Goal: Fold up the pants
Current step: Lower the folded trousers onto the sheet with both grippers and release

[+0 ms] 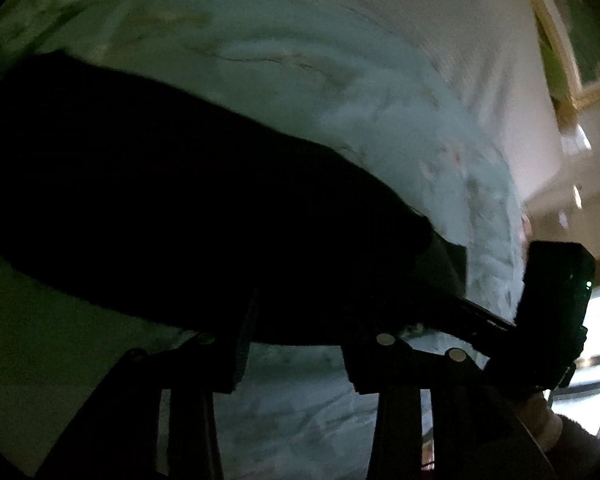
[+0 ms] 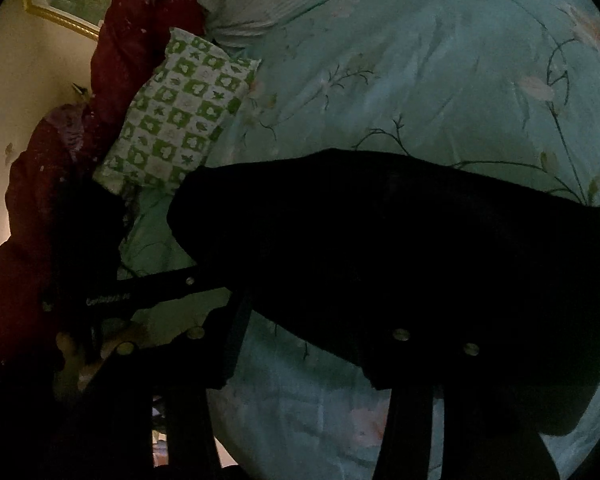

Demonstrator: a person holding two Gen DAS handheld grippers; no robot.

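Left wrist view: my left claw (image 1: 300, 356) and right claw (image 2: 304, 344) gape, holding nothing; black pants (image 1: 172, 200) mid-frame may slump unfolded on soft bedspread (image 1: 340, 80).

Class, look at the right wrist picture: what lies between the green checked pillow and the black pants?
Only a bare strip of the flowered teal bedcover separates the pillow from the pants; the right wrist view shows it.
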